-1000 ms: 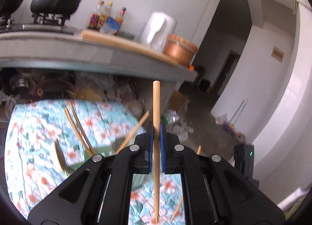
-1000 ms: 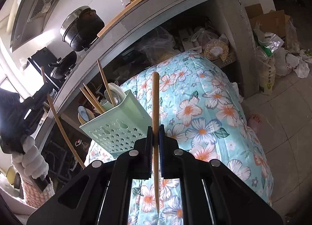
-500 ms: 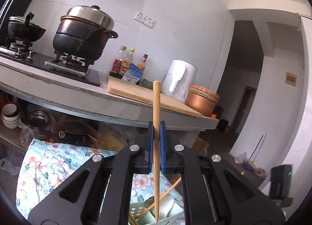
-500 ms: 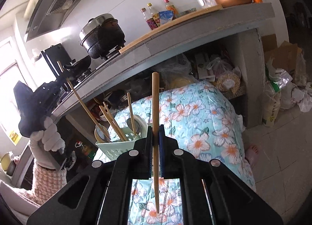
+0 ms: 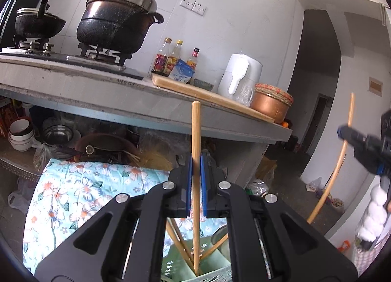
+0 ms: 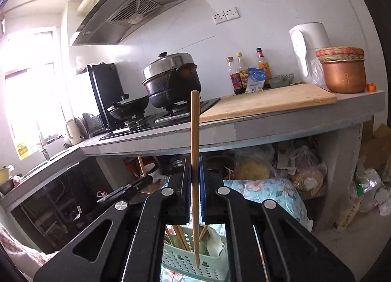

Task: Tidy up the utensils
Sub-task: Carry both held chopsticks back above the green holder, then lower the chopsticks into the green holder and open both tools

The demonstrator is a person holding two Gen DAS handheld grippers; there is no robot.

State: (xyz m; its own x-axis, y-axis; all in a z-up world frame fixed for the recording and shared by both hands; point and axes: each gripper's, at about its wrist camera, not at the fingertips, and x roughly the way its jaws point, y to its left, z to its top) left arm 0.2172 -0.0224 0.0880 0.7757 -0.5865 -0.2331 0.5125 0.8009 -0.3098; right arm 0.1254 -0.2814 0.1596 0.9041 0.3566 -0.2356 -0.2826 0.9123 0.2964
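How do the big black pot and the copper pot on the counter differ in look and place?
The big black pot stands on the gas stove, while the copper pot stands at the counter's far end, beside the white kettle. The black pot is dark and sooty; the copper pot is shiny orange-brown. The black pot has a steel lid; the copper pot is covered by a woven lid. Both stand upright and covered.

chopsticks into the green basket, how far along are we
Partly done: several chopsticks already stand in the green basket. In hand: the left claw and the right claw each grip one chopstick upright above it, the left one's tip already inside. Left: releasing both. Whether more remain loose isn't visible.
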